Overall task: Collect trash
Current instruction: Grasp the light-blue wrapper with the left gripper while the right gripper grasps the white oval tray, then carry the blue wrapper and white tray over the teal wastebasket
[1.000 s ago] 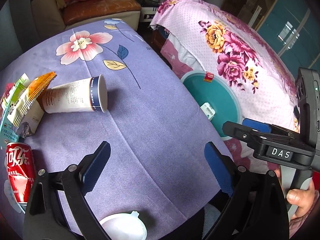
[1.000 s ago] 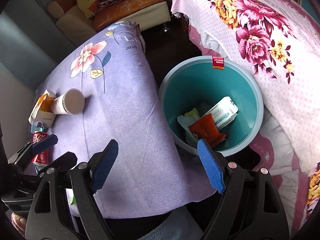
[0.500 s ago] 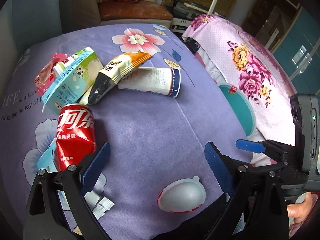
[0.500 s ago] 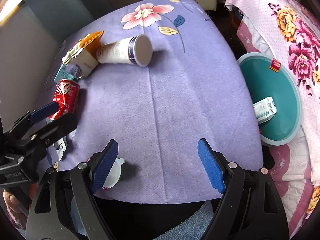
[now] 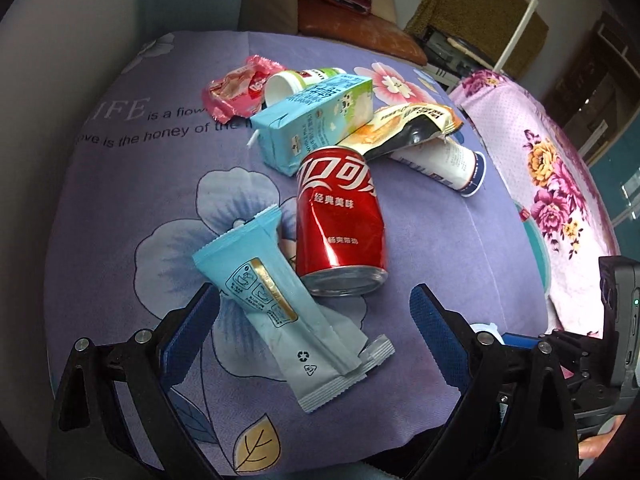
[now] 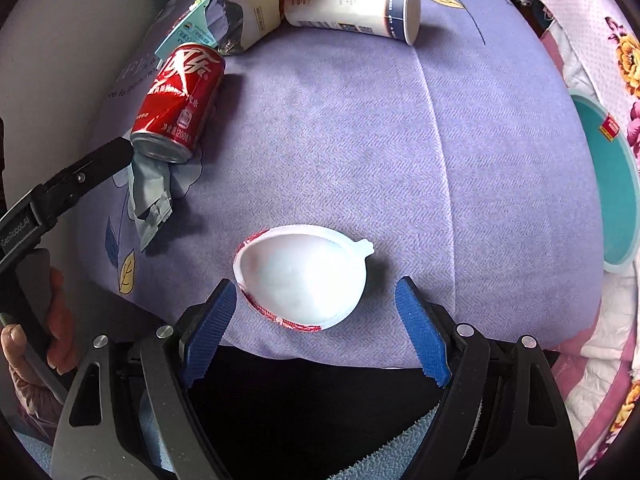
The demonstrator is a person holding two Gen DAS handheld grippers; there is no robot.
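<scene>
Right gripper (image 6: 316, 312), jaws spread wide and empty, is lined up on the white plastic cup (image 6: 304, 276) lying just ahead between its fingertips (long axis crosswise), well right of the red can (image 6: 180, 100), nearer than the open left gripper (image 5: 316, 328).

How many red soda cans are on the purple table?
1. The red soda can lies on its side mid-table, touching the light blue wrapper, just ahead of the open left gripper. More could be hidden under the pile.
</scene>
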